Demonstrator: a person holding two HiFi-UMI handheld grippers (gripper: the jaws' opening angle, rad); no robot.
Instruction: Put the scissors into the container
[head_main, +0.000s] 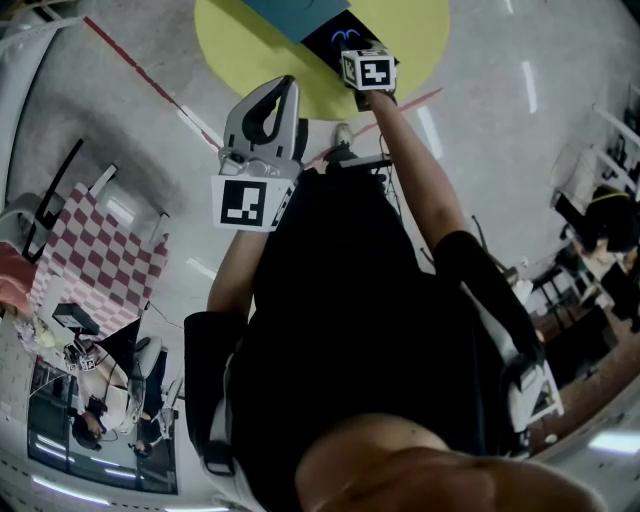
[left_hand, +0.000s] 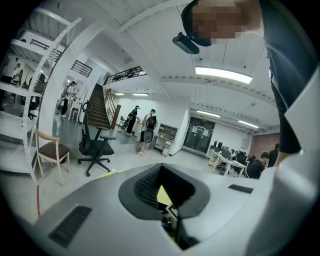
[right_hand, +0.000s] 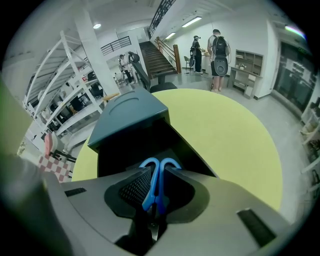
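Spreading beneath, the round yellow table (right_hand: 225, 135) bears the dark teal container (right_hand: 132, 112). The right gripper (right_hand: 157, 173) pinches the blue-handled scissors (right_hand: 151, 192), loops forward, seemingly at the container's open mouth. The left gripper (left_hand: 167, 197) has its jaws pressed together.

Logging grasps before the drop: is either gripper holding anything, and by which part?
The right gripper clamps the blue-handled scissors on the handle shanks below the loops. The left gripper holds nothing.
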